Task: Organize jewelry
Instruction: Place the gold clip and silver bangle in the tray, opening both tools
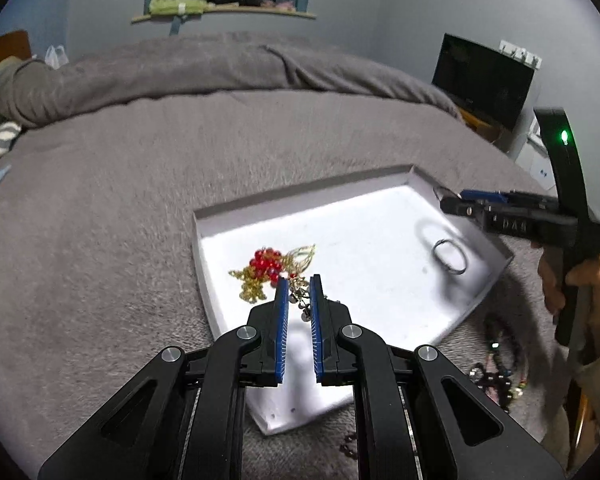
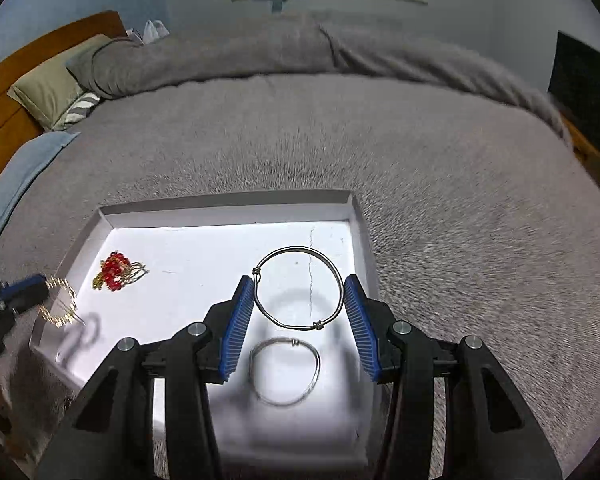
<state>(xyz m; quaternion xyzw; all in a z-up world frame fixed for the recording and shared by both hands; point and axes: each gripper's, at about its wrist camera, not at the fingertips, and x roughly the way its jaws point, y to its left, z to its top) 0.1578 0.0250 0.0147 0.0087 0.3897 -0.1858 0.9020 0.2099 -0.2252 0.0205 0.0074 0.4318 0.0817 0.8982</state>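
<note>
- Silver wire bangle [image 2: 299,287] sat clamped across its width in our right gripper [image 2: 299,300], hanging over the white tray [image 2: 228,210], above a second bangle [image 2: 285,371] lying flat.
- Our left gripper [image 1: 299,294] pinched a gold earring [image 1: 300,300] over the tray's near-left corner, beside the red bead cluster [image 1: 266,264].

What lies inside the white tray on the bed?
In the white tray: a red-beaded gold piece and a silver bangle. Tray floor under the right gripper is partly hidden.

Blurred beads [image 1: 500,376] beside the tray [image 1: 496,276], gold jewelry [image 2: 62,306] smeared by motion
</note>
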